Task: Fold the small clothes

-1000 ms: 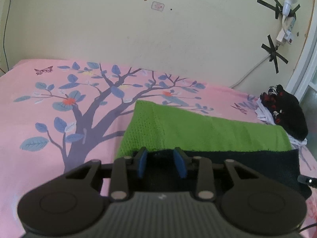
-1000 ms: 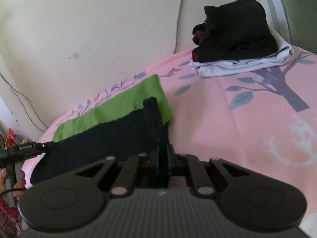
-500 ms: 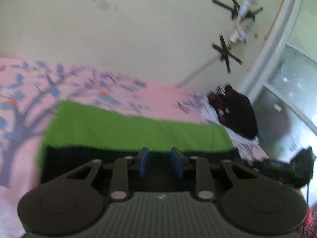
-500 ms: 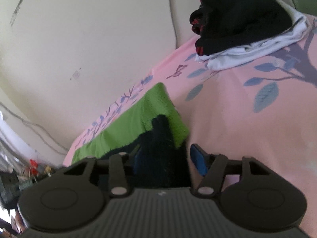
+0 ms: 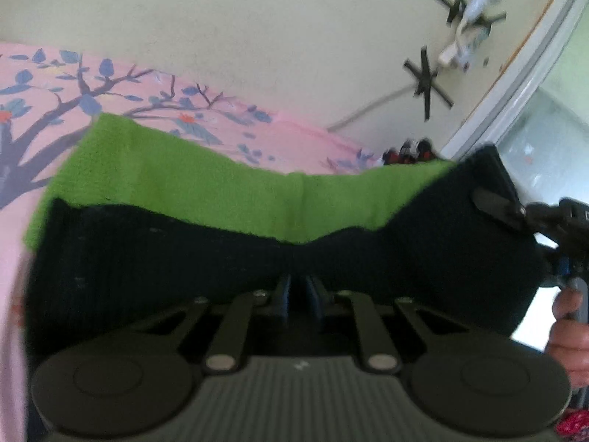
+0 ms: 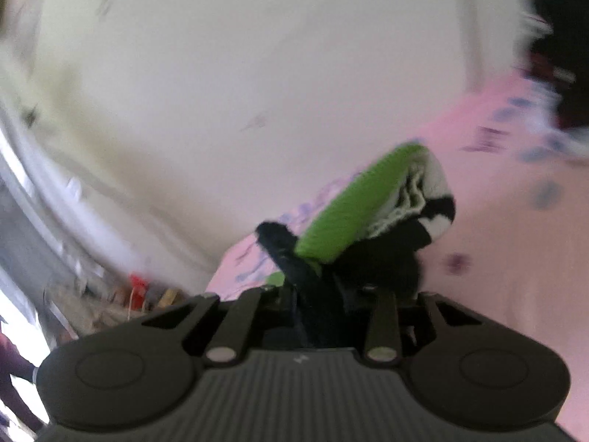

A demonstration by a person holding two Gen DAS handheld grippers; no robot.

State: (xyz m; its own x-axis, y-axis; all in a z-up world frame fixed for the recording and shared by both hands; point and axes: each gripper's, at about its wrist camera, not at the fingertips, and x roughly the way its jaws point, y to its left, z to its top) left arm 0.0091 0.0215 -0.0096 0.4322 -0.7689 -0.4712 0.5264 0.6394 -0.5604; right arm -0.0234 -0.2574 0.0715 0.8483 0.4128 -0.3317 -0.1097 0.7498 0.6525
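Note:
A knitted green and black cloth (image 5: 206, 184) lies on the pink bed sheet (image 5: 257, 140). My left gripper (image 5: 299, 296) is shut on the middle of its black near edge. In the left wrist view the right end of the cloth (image 5: 475, 221) is lifted, with the right gripper's tool beside it. In the blurred right wrist view my right gripper (image 6: 320, 294) is shut on the black edge of the cloth (image 6: 353, 206), which hangs folded and raised above the sheet (image 6: 497, 221).
A pile of black and white clothes (image 6: 559, 55) lies at the far right of the bed by the wall. A cable and a taped bulb holder (image 5: 467, 33) are on the wall. A window frame (image 5: 515, 81) stands to the right.
My left gripper closed on the middle of the black edge. My right gripper, open half a second ago, closed on the cloth's right end and lifted it up and toward the left.

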